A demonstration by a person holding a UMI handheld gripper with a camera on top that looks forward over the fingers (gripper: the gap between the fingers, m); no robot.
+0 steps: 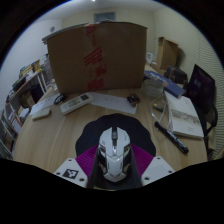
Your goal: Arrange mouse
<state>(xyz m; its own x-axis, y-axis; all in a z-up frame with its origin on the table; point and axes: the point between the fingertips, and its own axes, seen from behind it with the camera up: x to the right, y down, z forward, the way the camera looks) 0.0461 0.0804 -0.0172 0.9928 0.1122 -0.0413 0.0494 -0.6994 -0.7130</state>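
Note:
A white and grey mouse [113, 150] sits between my two fingers, over a round black mouse pad [140, 128] on the wooden table [50, 135]. My gripper [113, 160] is shut on the mouse, with the magenta pads [88, 156] pressing on its left and right sides. I cannot tell whether the mouse is lifted or rests on the pad. The mouse's rear is hidden below the fingers.
A large cardboard box [95, 55] stands at the table's far side, with a white keyboard [88, 101] and a small dark object [133, 99] in front of it. An open book [185, 115] and a black stick [170, 135] lie to the right. A dark chair [205, 95] stands beyond them.

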